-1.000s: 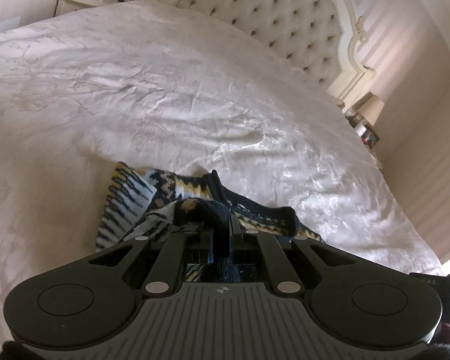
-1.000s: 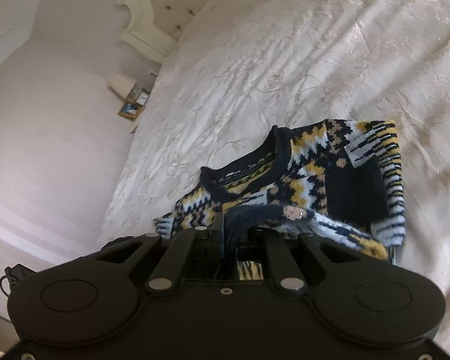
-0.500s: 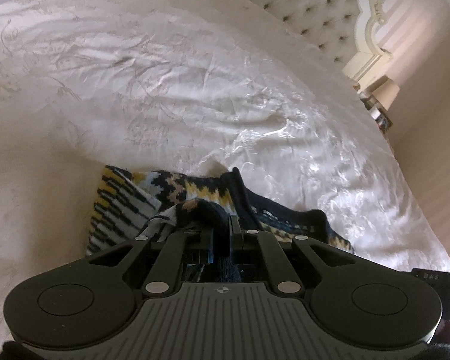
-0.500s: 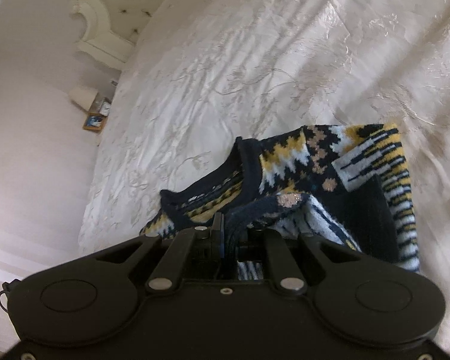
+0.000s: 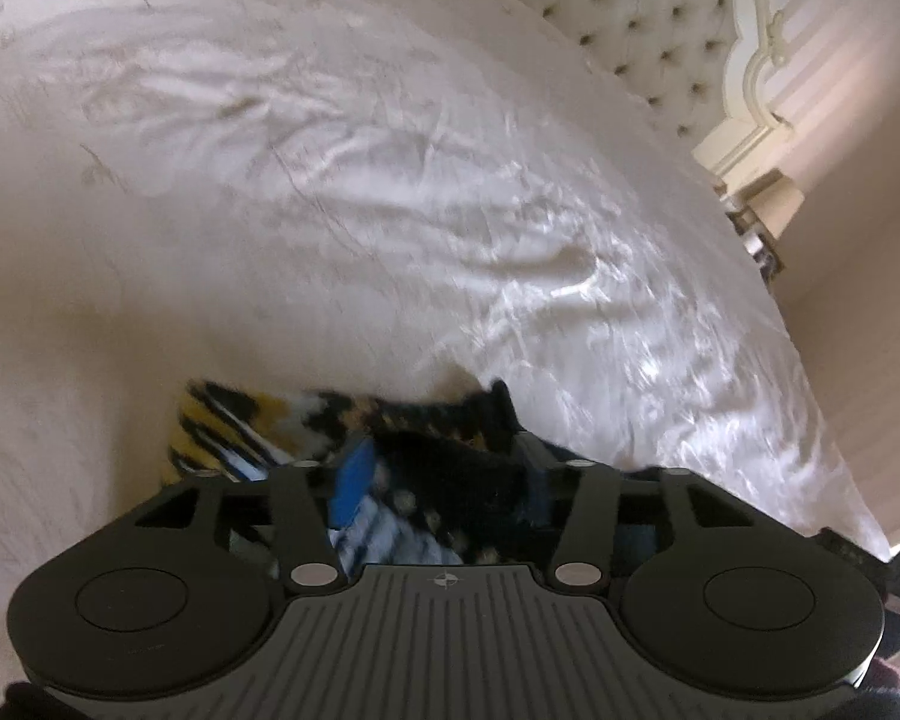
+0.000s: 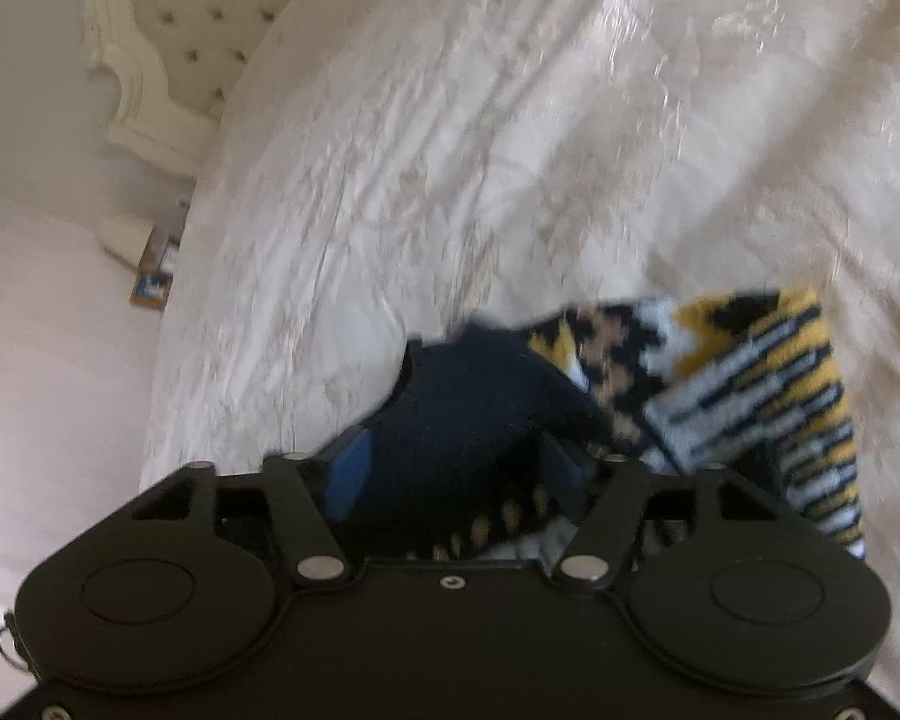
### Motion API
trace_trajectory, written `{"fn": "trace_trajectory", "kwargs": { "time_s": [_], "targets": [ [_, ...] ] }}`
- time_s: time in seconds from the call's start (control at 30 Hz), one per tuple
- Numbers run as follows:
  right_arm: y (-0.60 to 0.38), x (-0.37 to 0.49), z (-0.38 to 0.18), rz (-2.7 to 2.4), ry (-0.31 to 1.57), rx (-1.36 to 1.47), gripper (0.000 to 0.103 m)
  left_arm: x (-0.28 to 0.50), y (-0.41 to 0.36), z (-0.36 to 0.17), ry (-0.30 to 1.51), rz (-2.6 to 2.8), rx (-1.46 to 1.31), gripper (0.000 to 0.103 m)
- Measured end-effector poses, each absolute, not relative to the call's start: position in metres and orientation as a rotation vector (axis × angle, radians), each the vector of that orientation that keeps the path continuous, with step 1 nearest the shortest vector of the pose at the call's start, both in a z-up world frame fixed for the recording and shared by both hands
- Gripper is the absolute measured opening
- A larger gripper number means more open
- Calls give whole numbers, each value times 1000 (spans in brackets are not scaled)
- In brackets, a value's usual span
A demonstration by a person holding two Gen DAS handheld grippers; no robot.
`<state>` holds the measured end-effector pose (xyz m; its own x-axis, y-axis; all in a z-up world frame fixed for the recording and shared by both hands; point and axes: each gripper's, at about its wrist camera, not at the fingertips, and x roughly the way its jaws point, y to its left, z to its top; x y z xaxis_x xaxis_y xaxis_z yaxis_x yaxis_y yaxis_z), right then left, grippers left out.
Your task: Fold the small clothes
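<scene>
As both sets of jaws spread apart over a cream-quilted bed (image 5: 342, 228), a small patterned sweater (image 6: 744, 384) lies bunched directly beneath and just ahead of the two hand-held tools, near the bed's close edge. The left gripper (image 5: 444, 474) is opening, its blue pads standing off a dark fold of knit that sits between them, no longer pinched as far as the blurred view shows. The right gripper (image 6: 450, 468) is opening likewise, with the navy neck band of the garment lying slack between its fingers.

From the left wrist the sweater runs across the view, its yellow-and-white striped end out to the left and the dark collar rising at the middle. From the right wrist the same striped end lies to the right, so the garment's long axis spans the gap from one tool to the other, each gripper over its own end of the near edge. Neither is plainly nearer.

Beyond the sweater the quilt stretches bare and far toward the tufted headboard (image 5: 642, 30), leaving ample room to push or smooth the fold away. On the near side the mattress edge is close, and the right-hand edge drops off toward a bedside table (image 5: 762, 222), so room there looks tight.
</scene>
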<state>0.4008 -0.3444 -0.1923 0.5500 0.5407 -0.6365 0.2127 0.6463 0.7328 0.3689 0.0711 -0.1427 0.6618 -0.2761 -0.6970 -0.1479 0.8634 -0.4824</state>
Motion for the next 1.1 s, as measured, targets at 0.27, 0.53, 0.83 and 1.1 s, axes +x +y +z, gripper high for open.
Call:
{"fn": "trace_trajectory", "kwargs": {
  "time_s": [0.27, 0.53, 0.83, 1.1],
  "targets": [
    [-366, 400, -171, 169, 912, 870, 76, 360, 96, -121, 795, 18, -474, 70],
    [-364, 359, -161, 204, 960, 758, 76, 329, 113, -121, 828, 49, -495, 76],
    [-352, 316, -162, 202, 1026, 622, 76, 289, 62, -142, 1030, -209, -228, 77],
    [-347, 293, -162, 237, 1049, 537, 76, 263, 57, -161, 1102, -208, -269, 75]
  ]
}}
